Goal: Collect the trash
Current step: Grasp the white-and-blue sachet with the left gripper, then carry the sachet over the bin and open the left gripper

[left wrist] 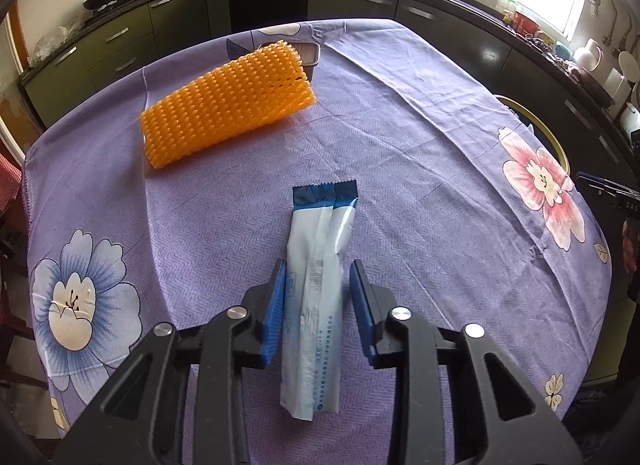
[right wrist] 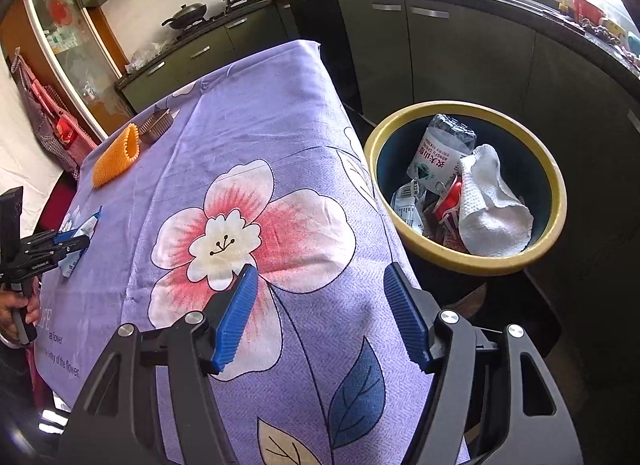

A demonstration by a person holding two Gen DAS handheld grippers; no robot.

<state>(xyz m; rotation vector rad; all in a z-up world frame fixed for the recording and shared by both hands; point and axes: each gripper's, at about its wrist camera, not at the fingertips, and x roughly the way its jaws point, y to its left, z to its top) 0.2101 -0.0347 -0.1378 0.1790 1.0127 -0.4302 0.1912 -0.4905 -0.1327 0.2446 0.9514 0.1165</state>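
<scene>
Left tongs [left wrist: 318,301] sit nearest the lens, straddling a white and blue wrapper [left wrist: 316,305] that lies flat on the desk [left wrist: 420,169]. One blue pad touches the wrapper's left edge, while the other pad stands just clear of its right edge, so the tongs are not yet clenched on it. No earlier view shows their motion. Beyond the wrapper, further up the purple flowered cloth, lies an orange foam net [left wrist: 228,105], and touching the net's far end sits a small brown tray [left wrist: 312,53]. Right tongs [right wrist: 320,309] hang released over the cloth's pink flower [right wrist: 240,237], with nothing between their pads. Right of the wrapper, off the desk's edge, stands a yellow-rimmed bin [right wrist: 556,201] on the floor, holding a white towel [right wrist: 488,205], a crushed bottle [right wrist: 440,153] and other scraps. From the right view, the wrapper shows at the far left, under the left tongs, gripped by a hand [right wrist: 16,309].
</scene>
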